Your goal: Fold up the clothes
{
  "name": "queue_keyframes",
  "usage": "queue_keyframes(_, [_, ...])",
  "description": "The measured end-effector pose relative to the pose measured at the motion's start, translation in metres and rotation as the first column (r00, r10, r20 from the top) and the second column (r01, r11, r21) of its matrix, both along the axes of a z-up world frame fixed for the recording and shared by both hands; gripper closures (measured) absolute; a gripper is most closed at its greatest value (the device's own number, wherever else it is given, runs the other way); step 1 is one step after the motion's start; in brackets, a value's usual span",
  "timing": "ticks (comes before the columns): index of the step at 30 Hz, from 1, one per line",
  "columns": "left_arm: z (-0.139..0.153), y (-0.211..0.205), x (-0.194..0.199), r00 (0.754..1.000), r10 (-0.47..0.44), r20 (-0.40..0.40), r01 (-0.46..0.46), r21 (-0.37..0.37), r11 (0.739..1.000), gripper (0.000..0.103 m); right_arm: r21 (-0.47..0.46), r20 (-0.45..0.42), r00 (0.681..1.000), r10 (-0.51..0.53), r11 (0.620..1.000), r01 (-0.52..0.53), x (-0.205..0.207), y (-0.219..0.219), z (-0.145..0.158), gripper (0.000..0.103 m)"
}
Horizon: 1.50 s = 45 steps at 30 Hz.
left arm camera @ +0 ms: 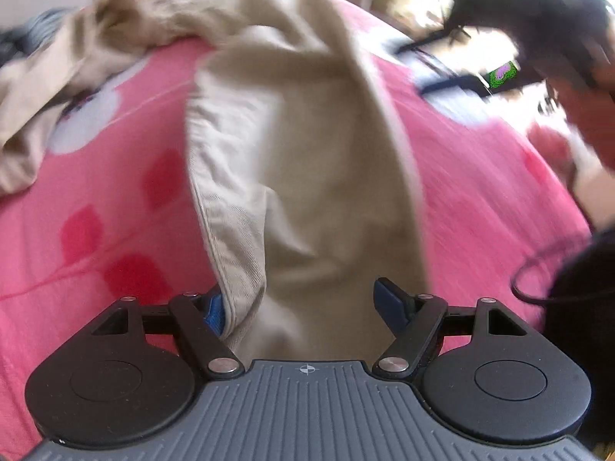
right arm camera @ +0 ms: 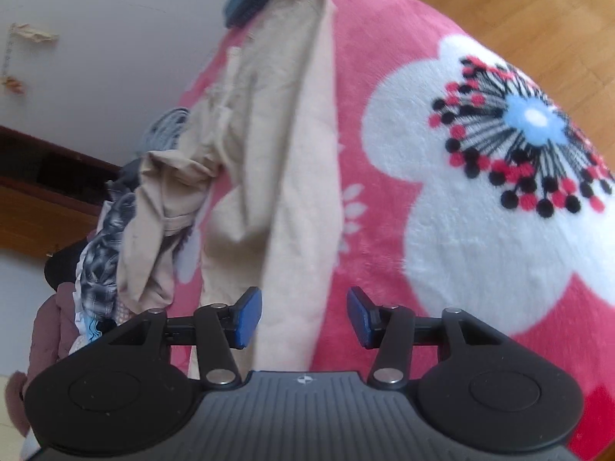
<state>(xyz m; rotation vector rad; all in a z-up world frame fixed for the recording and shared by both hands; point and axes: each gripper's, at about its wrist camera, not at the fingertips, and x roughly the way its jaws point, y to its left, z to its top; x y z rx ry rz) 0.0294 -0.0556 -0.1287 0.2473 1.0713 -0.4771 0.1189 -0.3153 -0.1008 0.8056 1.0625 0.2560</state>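
Crumpled clothes pile (right arm camera: 111, 238) crowds the beige trousers' (left arm camera: 292, 146) left; pink blanket (right arm camera: 384, 276) lies bare rightward. Left gripper (left arm camera: 303, 307) and right gripper (right arm camera: 303, 317) both gape, released.

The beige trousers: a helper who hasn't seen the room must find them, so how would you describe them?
Look at the pink fleece blanket with big white flowers. The beige trousers lie along it, one long leg stretched out, the other end crumpled near a heap of clothes by the wall. They are the only plain tan garment; that heap is grey, checked and patterned.
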Motion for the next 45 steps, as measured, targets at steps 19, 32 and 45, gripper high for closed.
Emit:
queue_keyframes(19, [0.033, -0.054, -0.104, 0.997, -0.081, -0.007, 0.081, 0.243, 0.967, 0.03, -0.161, -0.051, 0.998, -0.023, 0.987, 0.014, -0.037, 0.021, -0.02, 0.082])
queue_keyframes(32, [0.018, -0.054, -0.141, 0.995, -0.08, 0.06, 0.056, 0.325, 0.944, 0.029, -0.102, -0.023, 0.999, 0.048, 0.993, -0.05, -0.069, -0.009, 0.015, 0.048])
queue_keyframes(45, [-0.018, -0.062, -0.154, 0.992, -0.04, 0.121, -0.008, 0.37, 0.929, 0.043, -0.107, -0.036, 0.99, 0.14, 0.984, -0.143, -0.057, 0.02, -0.02, 0.042])
